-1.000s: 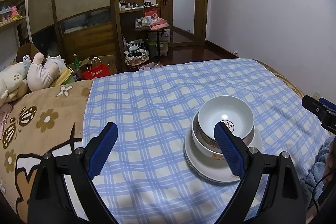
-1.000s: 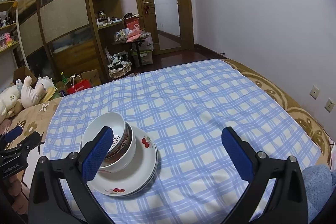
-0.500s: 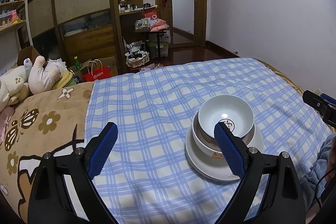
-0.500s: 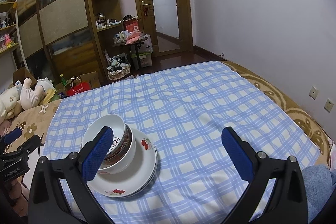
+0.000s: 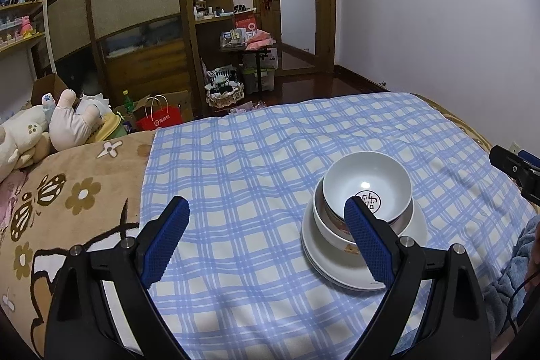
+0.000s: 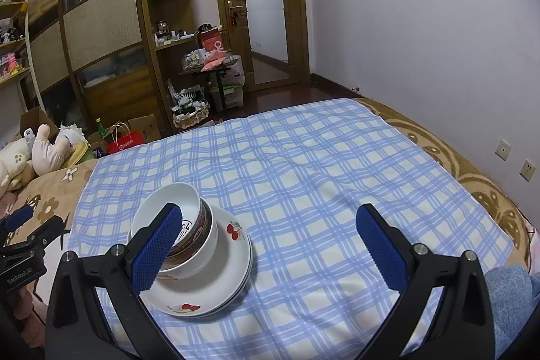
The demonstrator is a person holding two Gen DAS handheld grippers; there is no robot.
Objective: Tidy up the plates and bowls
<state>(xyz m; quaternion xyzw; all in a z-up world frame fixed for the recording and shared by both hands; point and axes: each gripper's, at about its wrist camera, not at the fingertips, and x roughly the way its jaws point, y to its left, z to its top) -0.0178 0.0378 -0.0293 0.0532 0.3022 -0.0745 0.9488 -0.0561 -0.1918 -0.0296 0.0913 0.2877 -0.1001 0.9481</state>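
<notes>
Bowls [image 5: 366, 191], 2 nested on stacked cherry plates [image 6: 216, 285], are sitting lower right; glazed, slippery, breakable, so rims are offering purchase. Left gripper [image 5: 266, 238] and right gripper [image 6: 270, 245] are gaping wide, empty.

Both views have shifted slightly: the stack of white ceramic bowls nested on white cherry-printed plates [image 6: 202, 258] now sits a little higher in the right wrist view. In the left wrist view the blue-and-white checked cloth [image 5: 256, 177] has slid slightly rightward.
</notes>
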